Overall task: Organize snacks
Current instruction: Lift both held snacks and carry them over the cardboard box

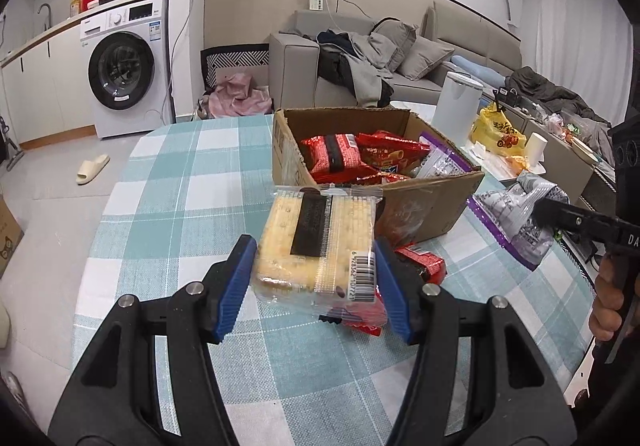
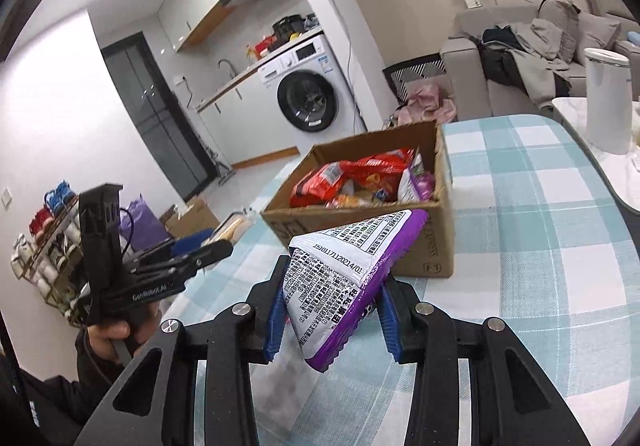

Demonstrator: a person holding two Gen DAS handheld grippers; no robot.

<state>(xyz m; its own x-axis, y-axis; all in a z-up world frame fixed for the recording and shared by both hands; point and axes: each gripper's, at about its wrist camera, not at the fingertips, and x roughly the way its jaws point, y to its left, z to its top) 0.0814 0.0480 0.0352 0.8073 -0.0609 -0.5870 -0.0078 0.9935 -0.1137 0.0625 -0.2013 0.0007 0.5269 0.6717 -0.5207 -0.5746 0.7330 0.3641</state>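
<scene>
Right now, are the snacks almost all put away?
Partly. The cardboard box already holds several red packets. The left claw grips a yellow cracker pack, the right claw a purple-and-white packet, both outside the box. A red packet lies on the table beside it.

Red packets [image 1: 420,266]: mostly covered by the cracker pack [image 1: 316,246] and the left gripper's [image 1: 314,282] blue pad, count unclear.
Box [image 2: 360,222] contents: lower layers hidden under the top packets.
Purple packet [image 2: 340,286]: print too small to read, brand face turned away.
Right gripper [image 1: 552,212]: cut by the frame edge in the left view, fingertips buried in the packet.
Box labels: blurred.
</scene>
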